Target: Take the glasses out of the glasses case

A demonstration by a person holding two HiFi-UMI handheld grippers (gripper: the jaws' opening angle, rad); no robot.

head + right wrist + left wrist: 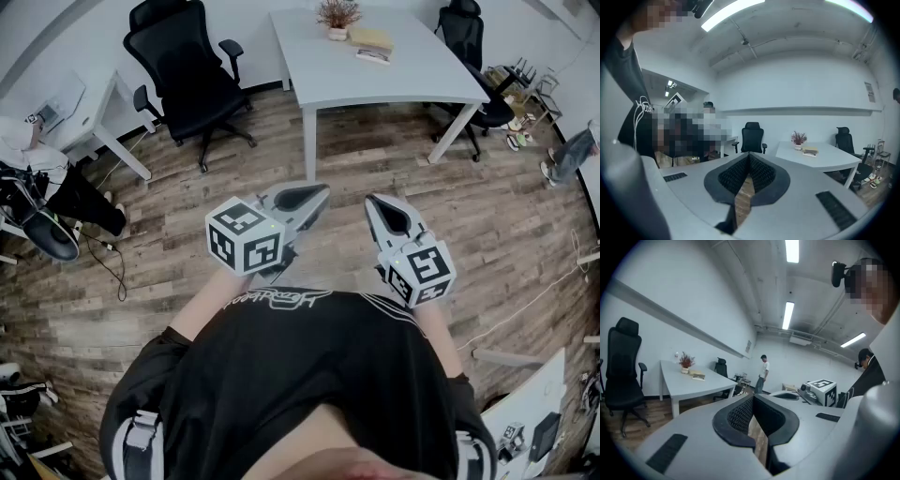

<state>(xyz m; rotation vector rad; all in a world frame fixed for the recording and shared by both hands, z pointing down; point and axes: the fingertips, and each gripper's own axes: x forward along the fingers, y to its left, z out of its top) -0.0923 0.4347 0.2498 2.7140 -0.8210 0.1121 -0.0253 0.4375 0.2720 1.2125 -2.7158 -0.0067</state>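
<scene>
At my chest, nearest: left gripper (302, 199) and right gripper (382, 212) are held side by side over the plank floor (234, 159), both pointing towards the white table (412, 84).
Left fingers: pressed together at the tips and holding nothing. Only floor shows through the slit behind the pads (740, 416).
Right fingers: likewise pressed together at the tips, with nothing between them.
Middle ground: bare planks, with a black office chair (183, 66) off the table's left edge.
Table: well apart from both grippers. A potted plant (337, 14) and a small stack of flat things (372, 44) sit near its far edge.
Glasses case: I cannot pick it out. It may be among those flat things, but they are too small to tell, and no glasses show anywhere.
Far: a person (762, 373) stands beyond the table in the left gripper view.
Risk, as I judge it: I could reach across the table for the wrong item, since the case is not identified. The long stretch to the far edge could knock the plant over. Arriving with the fingers pressed together would push the case along the table rather than grip it.
</scene>
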